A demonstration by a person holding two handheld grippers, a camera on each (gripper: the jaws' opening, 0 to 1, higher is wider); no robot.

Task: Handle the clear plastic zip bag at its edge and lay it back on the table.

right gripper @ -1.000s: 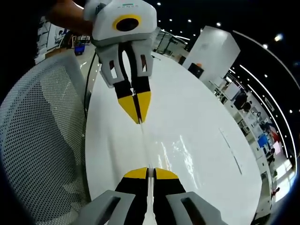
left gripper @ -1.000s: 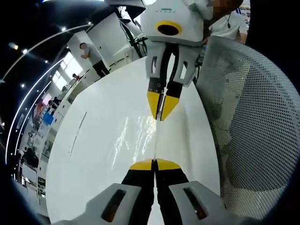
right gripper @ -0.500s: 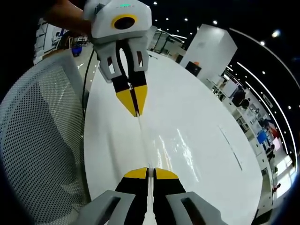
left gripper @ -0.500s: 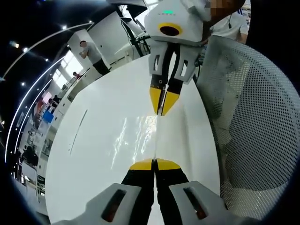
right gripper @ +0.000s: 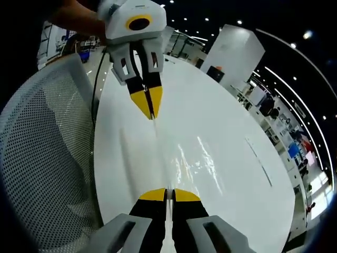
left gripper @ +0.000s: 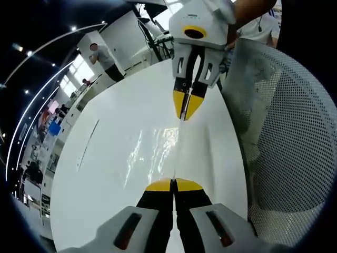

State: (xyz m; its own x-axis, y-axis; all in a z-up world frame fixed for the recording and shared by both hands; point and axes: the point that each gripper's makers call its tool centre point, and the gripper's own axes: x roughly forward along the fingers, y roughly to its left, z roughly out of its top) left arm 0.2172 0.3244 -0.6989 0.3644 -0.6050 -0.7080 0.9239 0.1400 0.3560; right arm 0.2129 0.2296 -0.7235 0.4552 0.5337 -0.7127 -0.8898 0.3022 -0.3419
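Left gripper view, nearest: the left gripper (left gripper: 173, 182), yellow-tipped jaws pressed together on one end of the clear plastic zip bag (left gripper: 158, 150). The bag stretches away from it as a taut, glossy sheet over the white table (left gripper: 95, 174), its held edge reading as a thin line running to the far end. Whether the sheet touches the tabletop cannot be told. Farther along that line, the right gripper (left gripper: 183, 116) points back toward the camera, jaws closed on the bag's opposite end. To the right, beside the table, a white mesh chair back (left gripper: 279, 132). Far left, beyond the table, a person (left gripper: 105, 60) stands near white partitions.

Right gripper view, nearest: the right gripper (right gripper: 169, 192), jaws closed on the bag's edge (right gripper: 160, 158); glare marks the film (right gripper: 197, 163) over the table (right gripper: 237, 195). Farther, the left gripper (right gripper: 151, 115) pinches the other end. The chair back (right gripper: 47, 158) lies left.
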